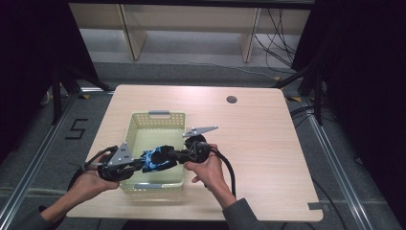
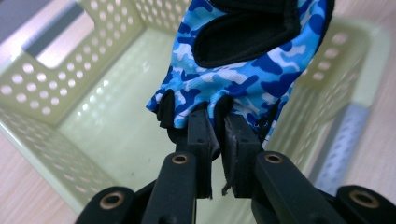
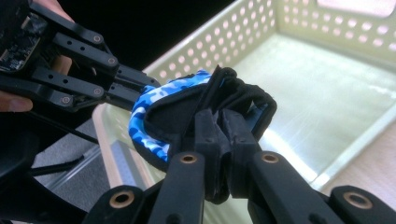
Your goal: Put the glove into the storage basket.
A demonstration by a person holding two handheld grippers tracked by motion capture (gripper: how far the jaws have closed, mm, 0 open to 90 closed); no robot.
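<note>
High view. Bench [image 1: 258, 143]: pale wood, rounded corners, a round cable hole [image 1: 231, 99] near the far edge. Basket [image 1: 139, 125]: pale green, perforated walls, grey handles, standing on the near left part of the bench. Glove [image 1: 154, 159]: blue camouflage cloth with black trim, held in the air over the near half of the basket, strung between the two tools. Left gripper [image 1: 139, 165]: held in the person's left hand at the basket's near left corner, pointing right, grey plate on top. Right gripper [image 1: 170, 155]: held in the right hand at the basket's near right side, pointing left, cable trailing back over the bench.

Left gripper view. Left gripper [image 2: 218, 135]: jaws close together, pinching the finger-end edge of the glove [image 2: 243, 70]. The glove's black inner lining shows at the top. Below and behind it lie the floor and walls of the basket [image 2: 56, 84].

Right gripper view. Right gripper [image 3: 222, 130]: jaws nearly closed, clamped on the bunched black cuff edge of the glove [image 3: 159, 105]. The glove curves away to the left, where the left gripper [image 3: 133, 86] holds its other end. The basket [image 3: 233, 37] lies underneath, its floor bare.
</note>
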